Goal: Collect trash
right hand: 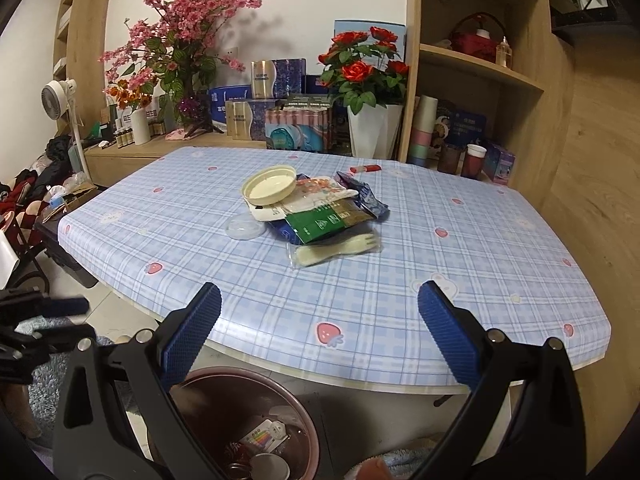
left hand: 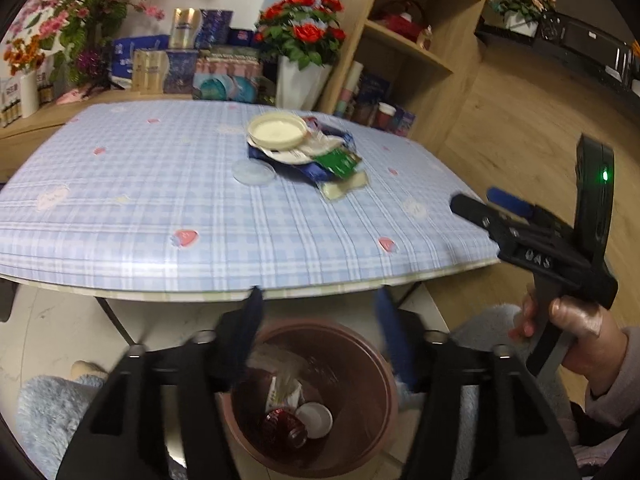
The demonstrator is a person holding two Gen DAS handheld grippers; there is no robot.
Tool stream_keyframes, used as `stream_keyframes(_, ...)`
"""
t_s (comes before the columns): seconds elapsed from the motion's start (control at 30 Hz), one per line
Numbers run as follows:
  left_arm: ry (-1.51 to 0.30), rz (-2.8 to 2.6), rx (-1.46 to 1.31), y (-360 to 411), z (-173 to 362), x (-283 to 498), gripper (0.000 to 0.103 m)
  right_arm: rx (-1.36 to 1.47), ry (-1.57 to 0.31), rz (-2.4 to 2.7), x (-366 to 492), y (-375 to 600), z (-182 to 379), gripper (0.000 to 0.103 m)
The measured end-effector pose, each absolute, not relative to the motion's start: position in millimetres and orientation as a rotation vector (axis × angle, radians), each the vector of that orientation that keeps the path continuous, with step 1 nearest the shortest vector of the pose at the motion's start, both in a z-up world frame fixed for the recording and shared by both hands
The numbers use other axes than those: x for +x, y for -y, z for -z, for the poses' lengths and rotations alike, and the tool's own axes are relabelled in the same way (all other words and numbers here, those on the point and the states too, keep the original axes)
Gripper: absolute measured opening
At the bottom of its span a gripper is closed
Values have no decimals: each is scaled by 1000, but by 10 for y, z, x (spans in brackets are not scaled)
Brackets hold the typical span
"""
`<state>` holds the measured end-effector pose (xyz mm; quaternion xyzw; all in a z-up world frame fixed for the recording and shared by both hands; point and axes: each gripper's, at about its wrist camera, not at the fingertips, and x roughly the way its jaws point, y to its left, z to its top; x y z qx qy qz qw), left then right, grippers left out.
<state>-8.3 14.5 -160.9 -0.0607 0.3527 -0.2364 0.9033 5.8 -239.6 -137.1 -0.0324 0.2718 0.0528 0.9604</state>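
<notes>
Bin (left hand: 372, 364) below the table's near edge holds several items; table-centre trash pile (right hand: 316, 208) remains. Left gripper (left hand: 320, 332) and right gripper (right hand: 320, 320) both spread, empty.

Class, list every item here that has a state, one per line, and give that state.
Left claw: open, empty, above the bin.
Right claw: open, empty, at the table edge.
Bin: uncovered, trash inside.
Cream lid: upside down, atop the pile.
Clear lid: flat on the table.
Spork: in its wrapper.
</notes>
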Motion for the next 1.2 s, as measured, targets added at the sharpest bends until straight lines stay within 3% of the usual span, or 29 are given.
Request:
stream_keyframes(0.13,-682,427,-102,-236,1524,-47,86,-69,-550,-101,61,2406,1368,97)
stream_keyframes(0.33,-598,280,-35,-465,1313,143,96,-101,-558,-109,118,2375,1362,97)
stream_keyframes(0.8,-458,144,-11,-887,842,606,97,-59,-557,-116,518,2522,1165,97)
stream_keyframes(1.2,-481,193,23,-651,923,995,97,-32,-620,-102,960,2705,1269,97)
